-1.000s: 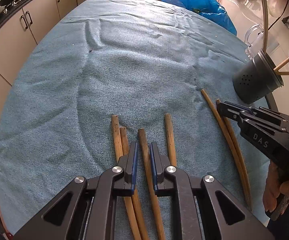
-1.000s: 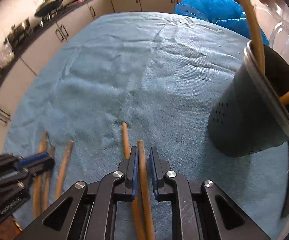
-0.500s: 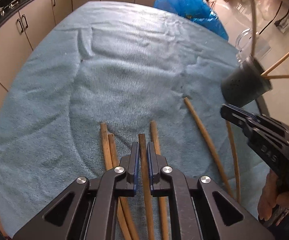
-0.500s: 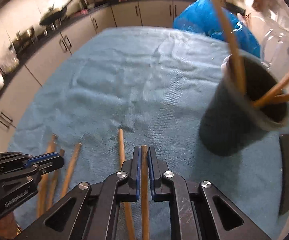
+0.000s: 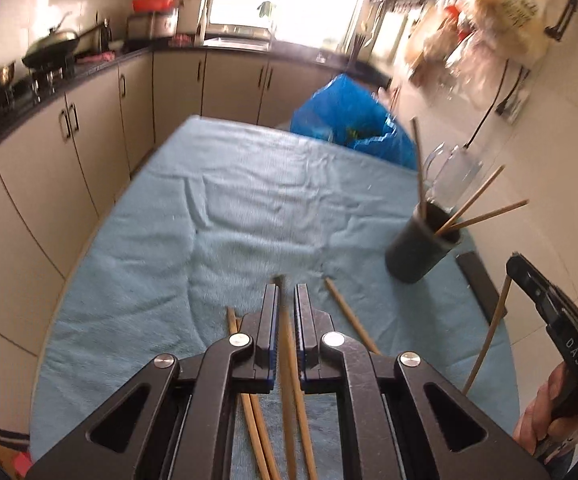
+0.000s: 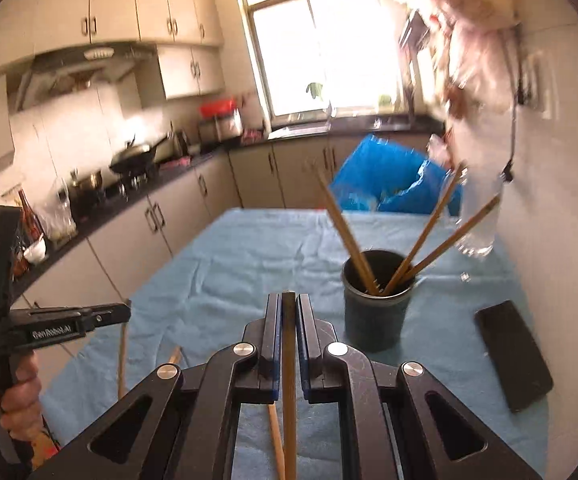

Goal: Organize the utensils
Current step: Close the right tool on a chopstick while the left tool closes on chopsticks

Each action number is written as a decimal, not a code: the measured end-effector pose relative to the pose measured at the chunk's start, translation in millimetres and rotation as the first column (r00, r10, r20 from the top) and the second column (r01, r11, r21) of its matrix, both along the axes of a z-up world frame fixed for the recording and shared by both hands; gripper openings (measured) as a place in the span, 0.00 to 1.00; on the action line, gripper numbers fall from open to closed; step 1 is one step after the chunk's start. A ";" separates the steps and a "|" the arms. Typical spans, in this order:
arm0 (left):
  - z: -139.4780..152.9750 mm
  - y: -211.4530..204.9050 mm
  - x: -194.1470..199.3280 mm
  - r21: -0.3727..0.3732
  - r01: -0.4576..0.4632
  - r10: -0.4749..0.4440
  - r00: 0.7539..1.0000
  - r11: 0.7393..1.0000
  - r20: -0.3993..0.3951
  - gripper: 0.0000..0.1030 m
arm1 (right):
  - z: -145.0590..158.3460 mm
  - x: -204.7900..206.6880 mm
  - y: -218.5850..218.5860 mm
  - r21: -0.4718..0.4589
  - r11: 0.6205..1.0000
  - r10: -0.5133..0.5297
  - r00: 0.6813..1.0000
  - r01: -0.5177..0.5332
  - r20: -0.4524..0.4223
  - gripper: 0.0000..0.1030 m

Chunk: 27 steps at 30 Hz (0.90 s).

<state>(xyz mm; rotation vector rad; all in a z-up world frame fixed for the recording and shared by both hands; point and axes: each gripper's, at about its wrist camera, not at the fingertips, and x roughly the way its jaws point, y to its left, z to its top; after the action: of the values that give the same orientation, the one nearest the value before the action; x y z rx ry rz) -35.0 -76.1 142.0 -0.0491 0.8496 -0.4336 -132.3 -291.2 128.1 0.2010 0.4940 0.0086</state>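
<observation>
Both grippers are now lifting clear of the blue towel (image 5: 217, 216). The left gripper (image 5: 285, 300) is clamping one wooden chopstick (image 5: 287, 344); the right gripper (image 6: 288, 312) is pinching another chopstick (image 6: 289, 360), just short of the dark utensil cup (image 6: 373, 320). Several chopsticks are standing in that cup already, so dropping these in looks next.

Two gripper-mounted fisheye views look forward and downward over a blue cloth (image 5: 249, 208) toward a kitchen window. Both show the dark cup (image 5: 421, 248) at right.
</observation>
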 end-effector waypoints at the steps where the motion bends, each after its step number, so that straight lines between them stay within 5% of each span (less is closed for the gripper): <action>1: 4.2 -0.2 -2.5 -0.005 0.002 -0.002 1.000 1.000 0.012 0.06 | 2.7 -7.1 -0.7 0.003 1.000 -0.008 1.000 0.008 0.019 0.07; 13: 32.2 3.8 -26.9 -0.018 0.023 -0.021 0.996 1.000 0.085 0.06 | 21.3 -47.1 -9.3 0.024 0.998 -0.066 0.991 0.064 0.113 0.07; 19: -1.2 -1.3 4.0 0.010 0.037 -0.036 0.995 0.999 -0.092 0.07 | 17.2 -47.1 -12.9 0.037 0.997 -0.066 0.993 0.063 0.097 0.07; 27: -82.1 -17.0 72.3 0.060 0.060 -0.033 0.928 0.996 -0.370 0.08 | 10.7 -42.4 -19.5 0.063 0.997 -0.057 0.995 0.052 0.078 0.07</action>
<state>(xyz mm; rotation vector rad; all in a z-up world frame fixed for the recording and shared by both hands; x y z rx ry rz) 37.3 -93.2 59.8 -0.0460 1.2397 -0.4456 -174.7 -310.7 138.9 0.2730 0.4085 -0.0216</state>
